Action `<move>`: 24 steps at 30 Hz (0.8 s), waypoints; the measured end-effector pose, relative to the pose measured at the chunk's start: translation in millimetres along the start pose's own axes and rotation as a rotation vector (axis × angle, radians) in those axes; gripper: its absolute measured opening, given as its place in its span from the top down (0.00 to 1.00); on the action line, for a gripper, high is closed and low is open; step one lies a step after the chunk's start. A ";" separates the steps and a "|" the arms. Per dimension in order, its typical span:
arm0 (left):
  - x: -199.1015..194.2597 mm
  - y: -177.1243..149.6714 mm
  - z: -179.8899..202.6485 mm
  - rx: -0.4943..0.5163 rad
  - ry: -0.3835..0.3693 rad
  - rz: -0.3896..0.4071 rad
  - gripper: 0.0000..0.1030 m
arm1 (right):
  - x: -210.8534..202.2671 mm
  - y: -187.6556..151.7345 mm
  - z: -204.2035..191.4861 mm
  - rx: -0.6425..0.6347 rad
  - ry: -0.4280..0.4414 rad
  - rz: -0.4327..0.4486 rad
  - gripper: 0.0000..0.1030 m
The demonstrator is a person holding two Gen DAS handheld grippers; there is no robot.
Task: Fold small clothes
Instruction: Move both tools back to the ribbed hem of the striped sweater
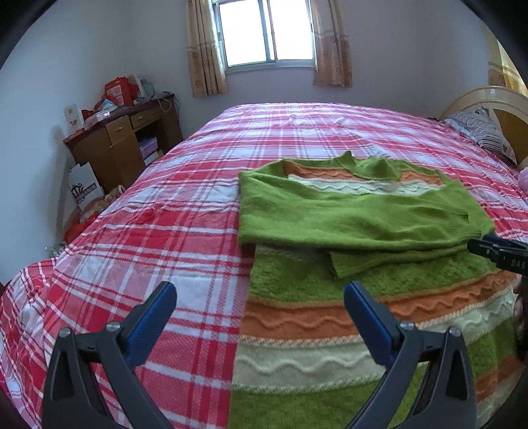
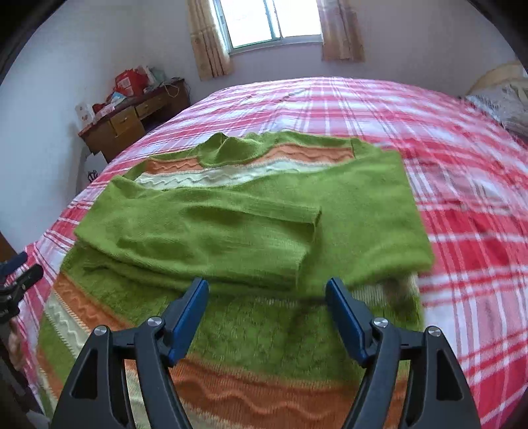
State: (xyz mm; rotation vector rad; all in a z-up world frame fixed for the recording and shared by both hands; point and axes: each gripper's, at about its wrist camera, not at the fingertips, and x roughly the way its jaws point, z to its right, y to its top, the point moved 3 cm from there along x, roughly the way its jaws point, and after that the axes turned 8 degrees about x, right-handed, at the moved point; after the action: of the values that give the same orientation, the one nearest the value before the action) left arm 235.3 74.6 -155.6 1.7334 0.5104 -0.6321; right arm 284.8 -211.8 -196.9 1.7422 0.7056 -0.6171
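- On the bed (image 1: pixel 297 132), left wrist view: a red, pink and white plaid cover spans the mattress; a green sweater (image 1: pixel 346 211) with orange and cream wavy bands lies flat on its right half, neck toward the window (image 1: pixel 265 31).
- Both sleeves are folded across the chest, one over the other; a cuff end lies near the middle of the body; the lower body with its stripes runs down to the bottom edge of the view.
- The left gripper (image 1: pixel 260 298) stands wide open and holds nothing; one blue finger is over the plaid cover, the other over the sweater's lower body.
- The tip of the right gripper (image 1: pixel 498 252) shows at the right edge, beside the sleeve cuff; a wooden desk (image 1: pixel 125 138) with clutter stands by the far wall at left; a pillow (image 1: pixel 478 128) lies at the headboard.
- In the right wrist view: the sweater (image 2: pixel 231 224) fills the centre; folded sleeves cross the chest; part of the picture is blurred.
- The right gripper (image 2: pixel 267 293) is spread open with nothing between its fingers; both tips are over the sweater, just below the folded sleeves; whether they touch the knit cannot be told.
- The left gripper (image 2: pixel 19 270) shows at the left edge; desk (image 2: pixel 132 112) and window (image 2: pixel 274 19) lie beyond.
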 end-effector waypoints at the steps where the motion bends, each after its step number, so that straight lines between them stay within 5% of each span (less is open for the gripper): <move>1: -1.2 -2.8 0.5 0.003 -0.002 -0.003 0.00 | -0.5 -3.9 1.1 0.008 -0.003 -0.014 0.28; 24: -43.8 -64.0 11.2 0.050 -0.078 -0.048 0.00 | -76.6 -93.4 -20.9 -0.074 0.045 -0.032 0.27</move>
State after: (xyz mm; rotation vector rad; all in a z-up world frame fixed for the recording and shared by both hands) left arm 159.8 78.7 -176.3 1.7406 0.4870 -0.7492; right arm 165.6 -182.9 -198.0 1.6835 0.7794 -0.5679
